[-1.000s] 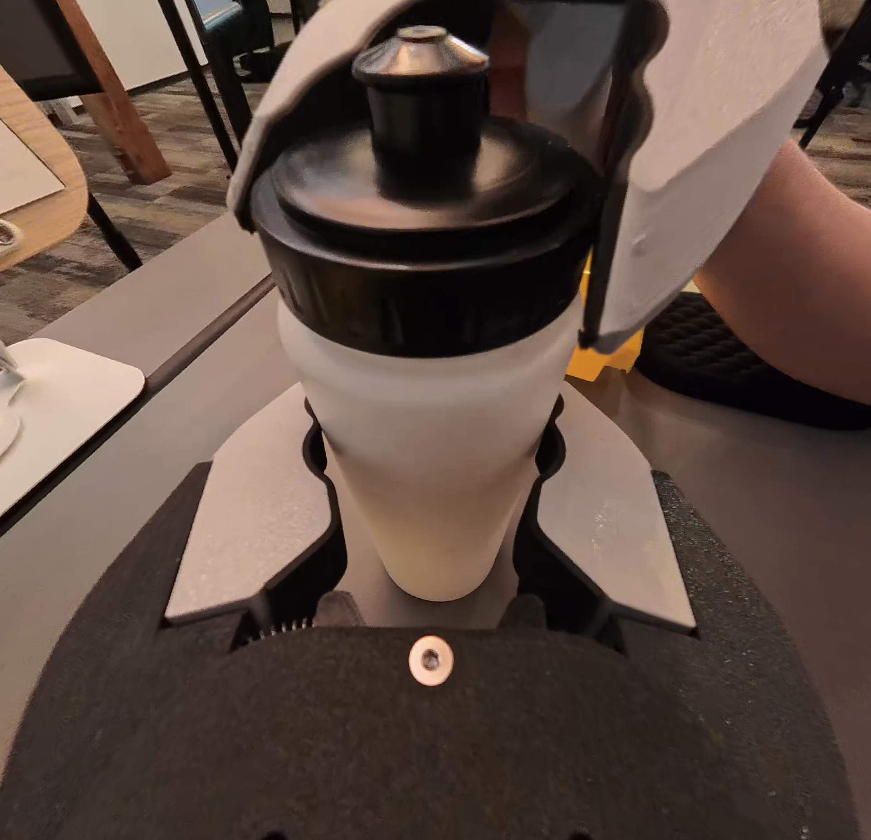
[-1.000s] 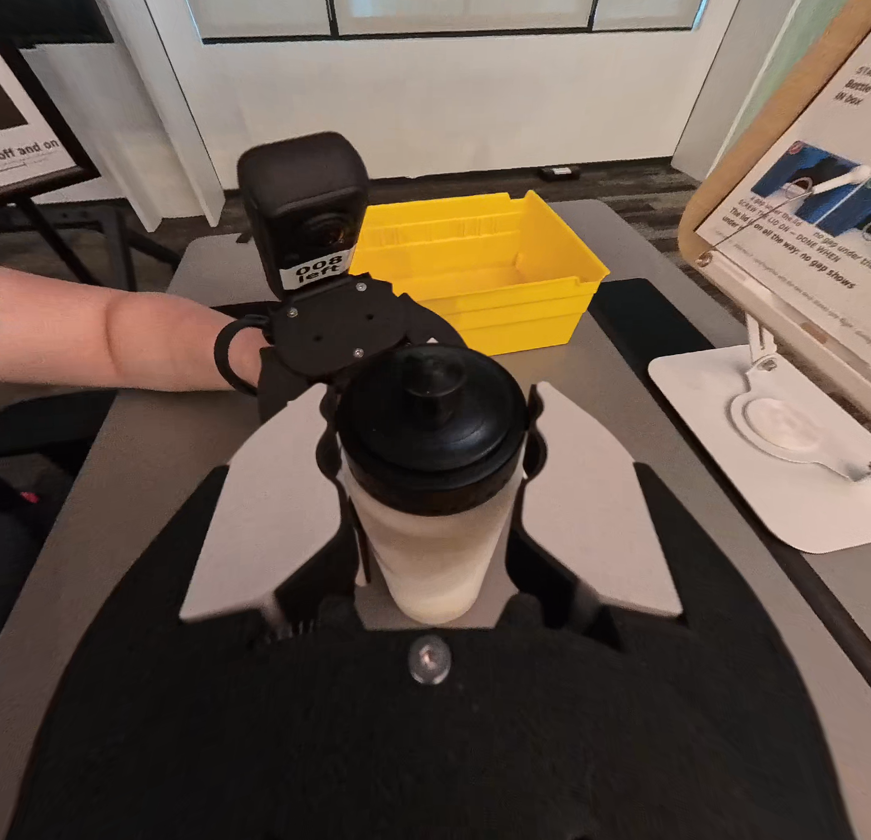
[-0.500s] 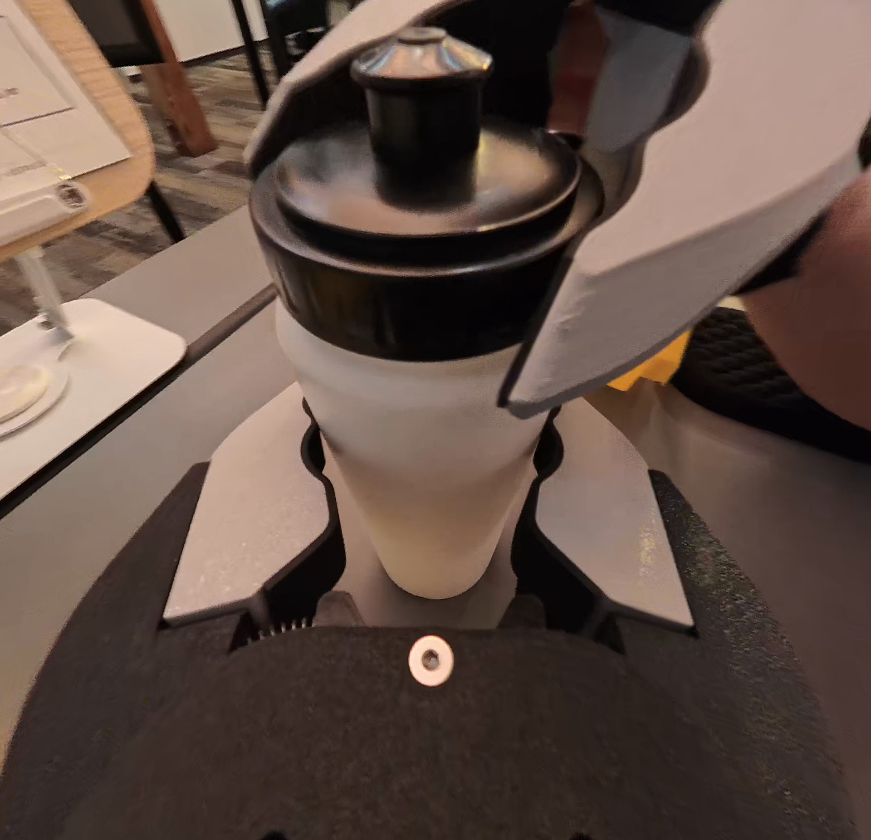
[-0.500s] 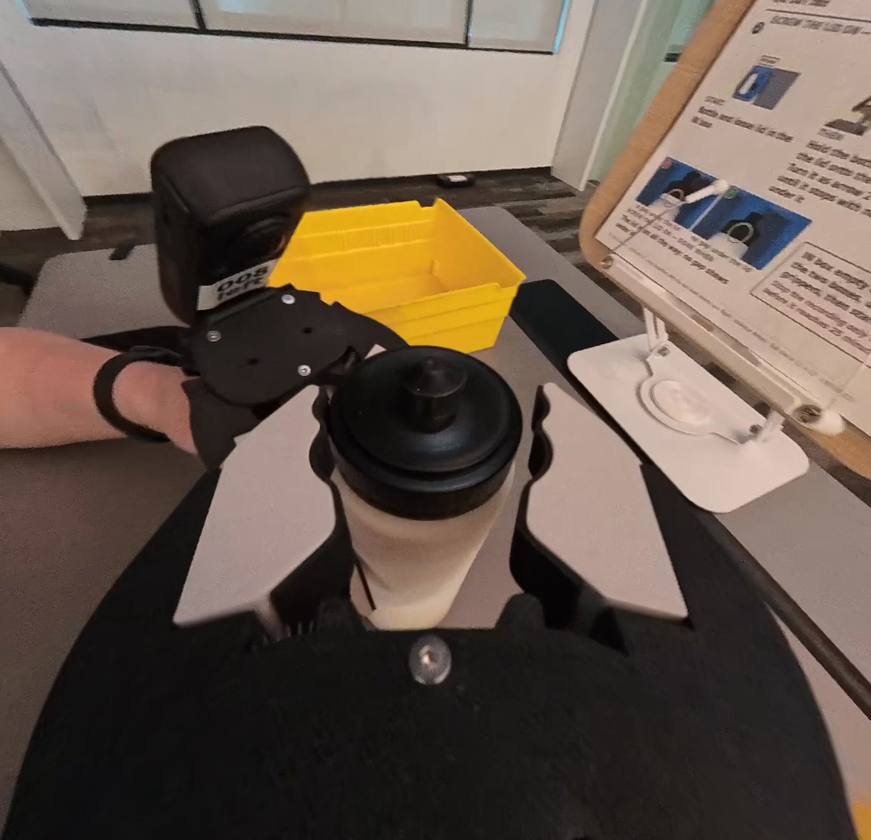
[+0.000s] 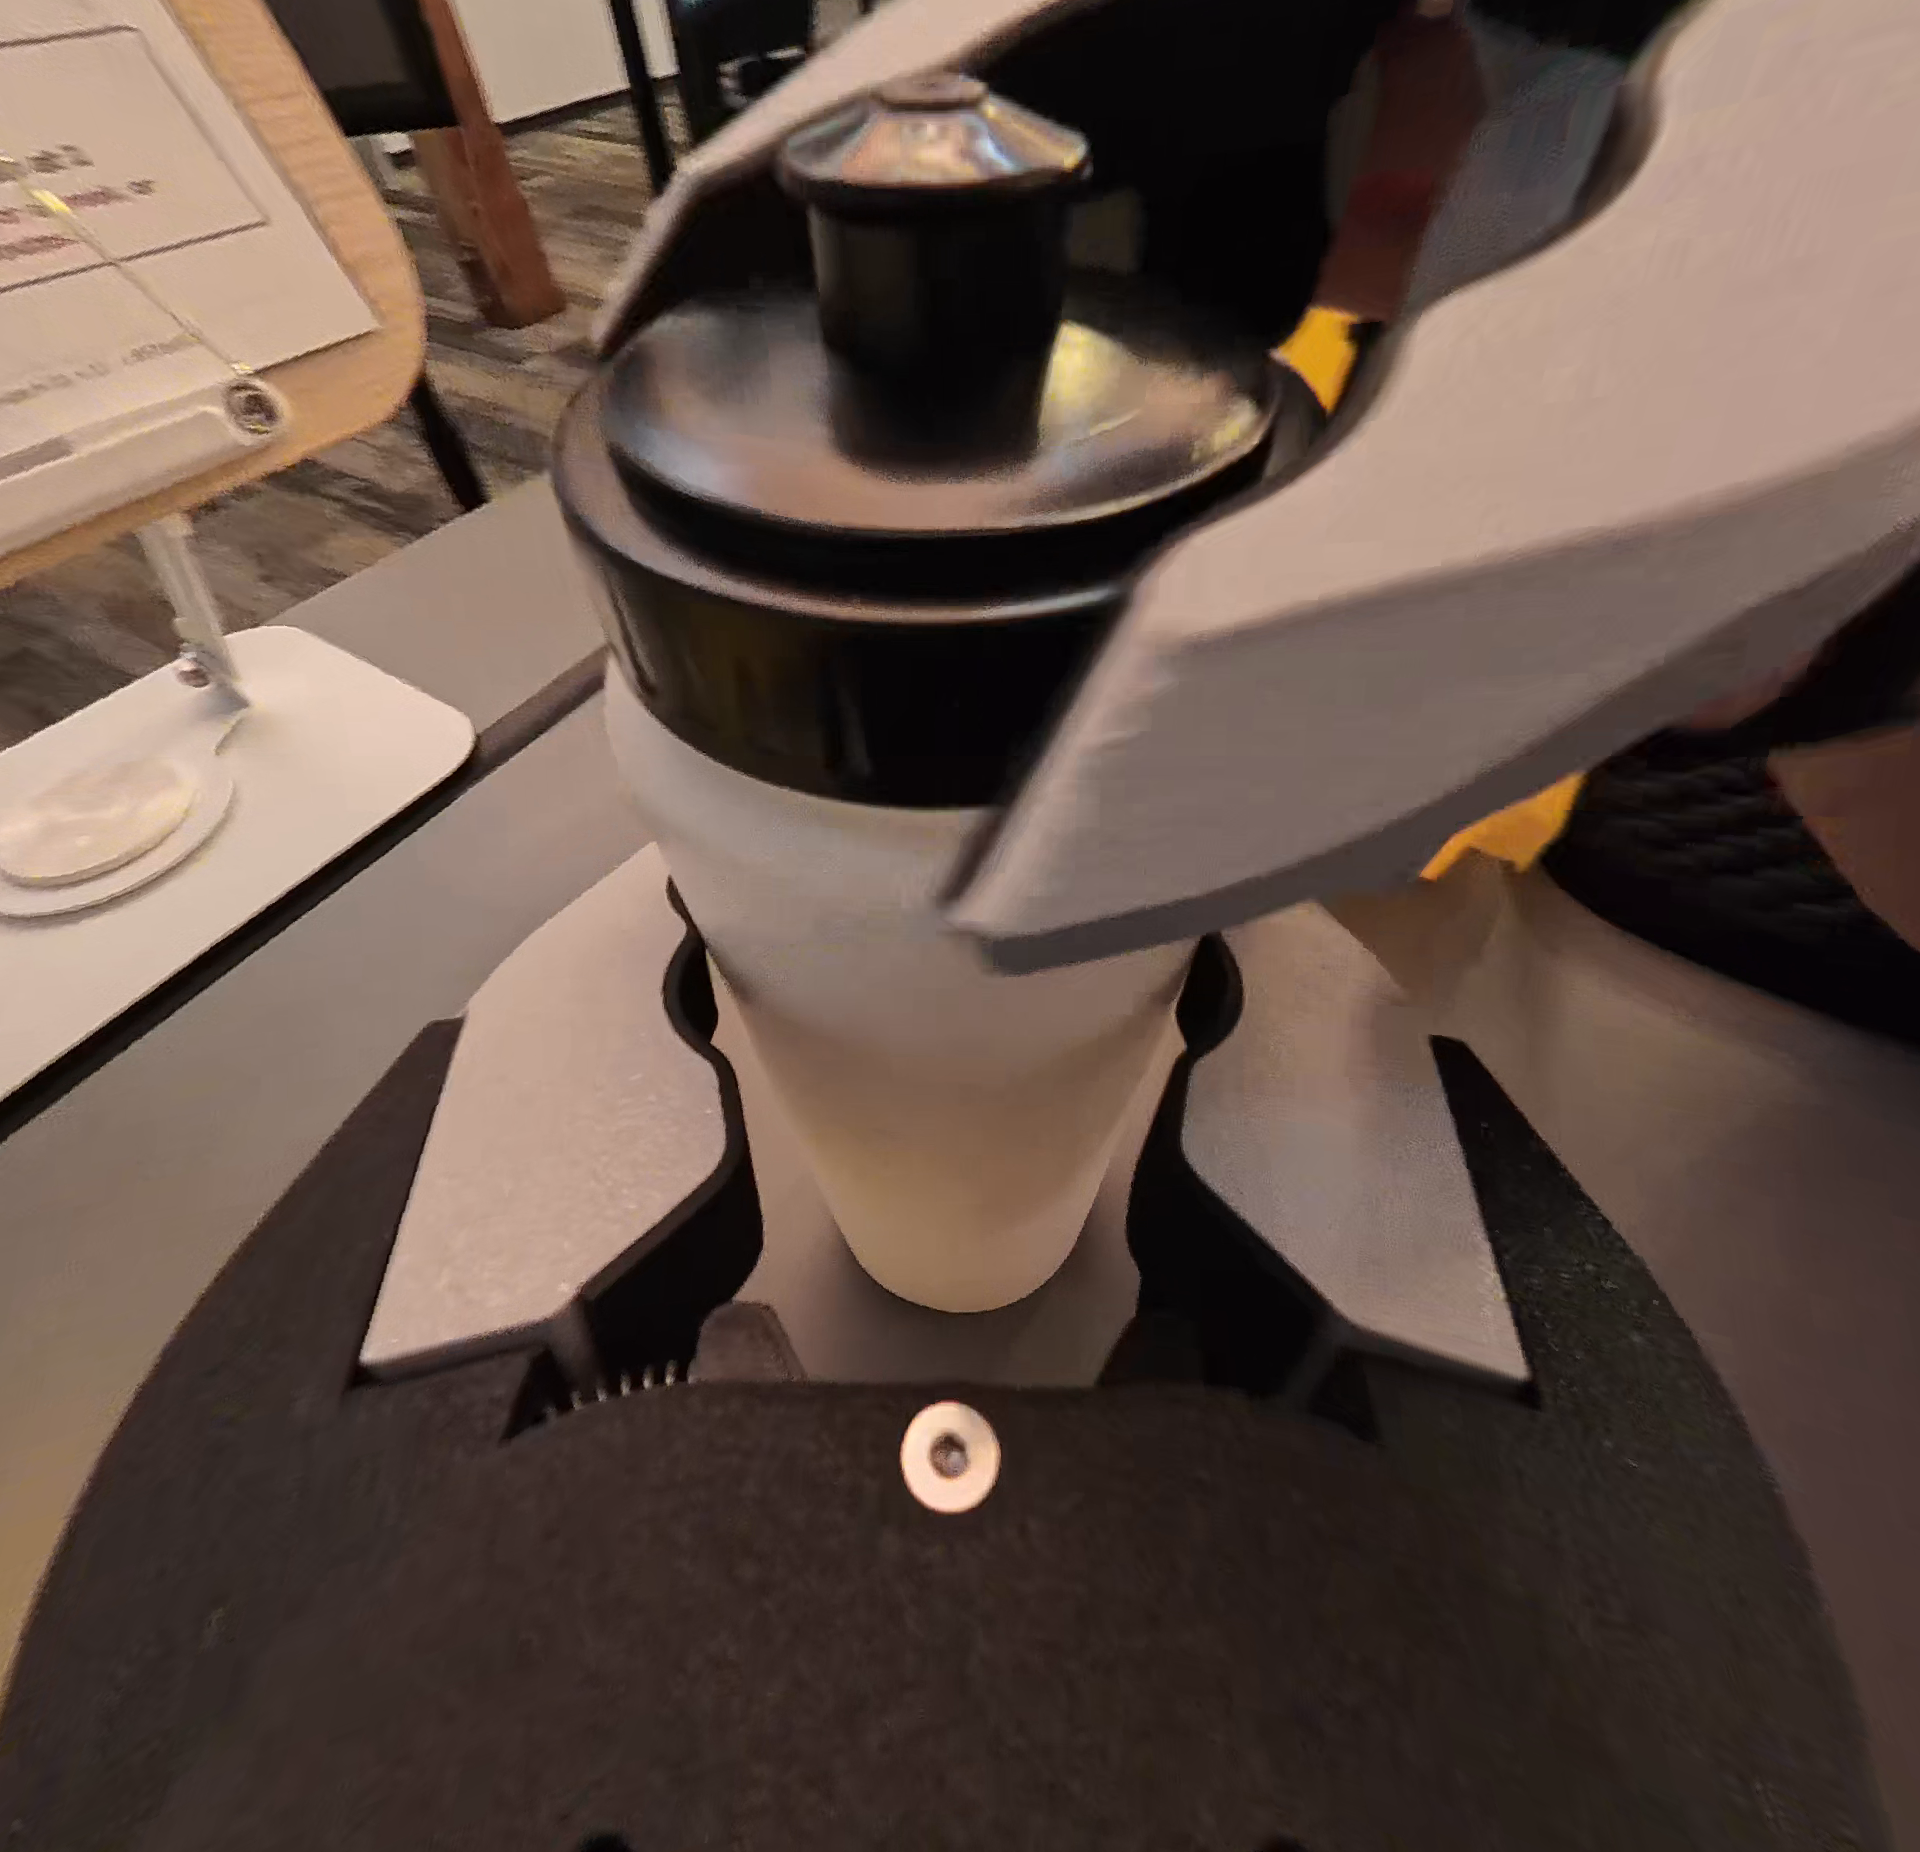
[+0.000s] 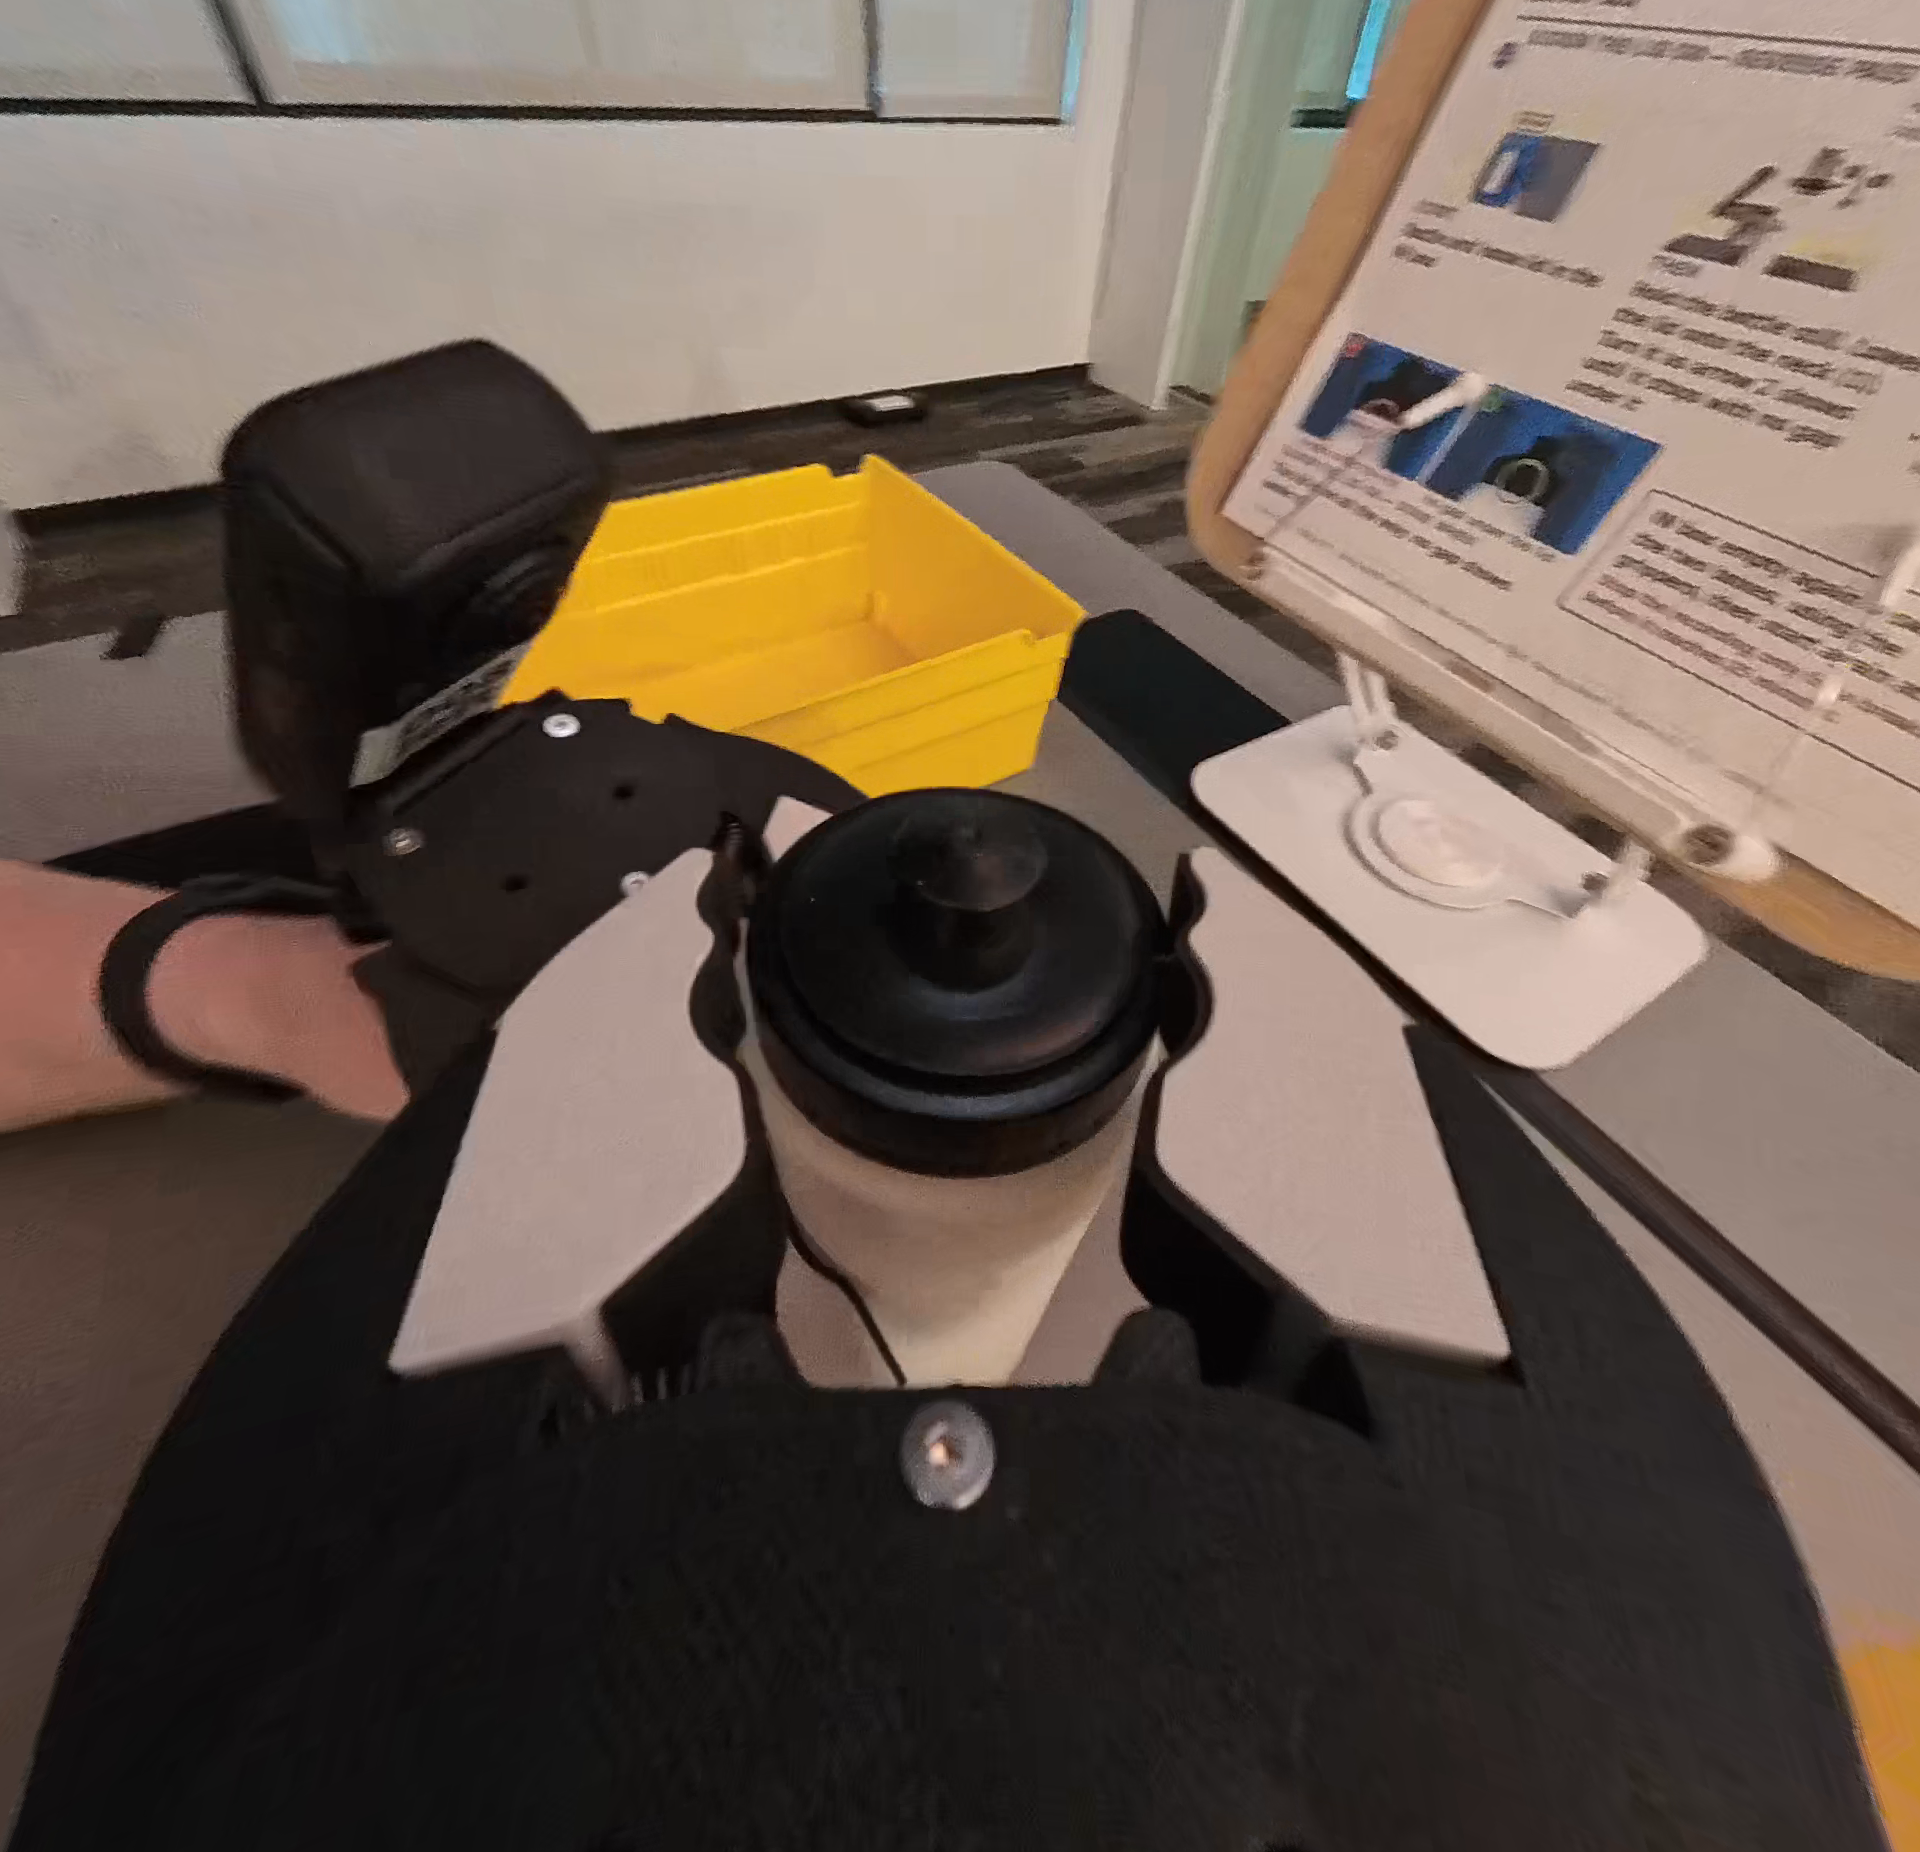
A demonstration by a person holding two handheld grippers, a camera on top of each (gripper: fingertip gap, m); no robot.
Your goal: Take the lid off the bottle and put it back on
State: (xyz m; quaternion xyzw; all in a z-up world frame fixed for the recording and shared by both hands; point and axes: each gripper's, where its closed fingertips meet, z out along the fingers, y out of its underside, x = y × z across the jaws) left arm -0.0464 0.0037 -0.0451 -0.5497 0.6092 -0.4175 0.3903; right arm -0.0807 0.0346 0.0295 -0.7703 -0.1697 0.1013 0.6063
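Bottle (image 5: 935,1054): white, upright on grey table (image 6: 1766,1158), black lid (image 6: 956,981) on.
Left gripper (image 5: 951,1013): clamped around bottle's body.
Right gripper (image 6: 951,961): fingers pressed on the lid — both sides.
Yellow bin (image 6: 810,628): 11 o'clock, beyond the bottle.

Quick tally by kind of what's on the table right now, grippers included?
Grippers: 2, the left gripper and the right gripper
Bottles: 1, the white bottle
Lids: 1, the black lid, on the bottle
Bins: 1, the yellow bin
Instruction stands: 1, the stand
Total: 6
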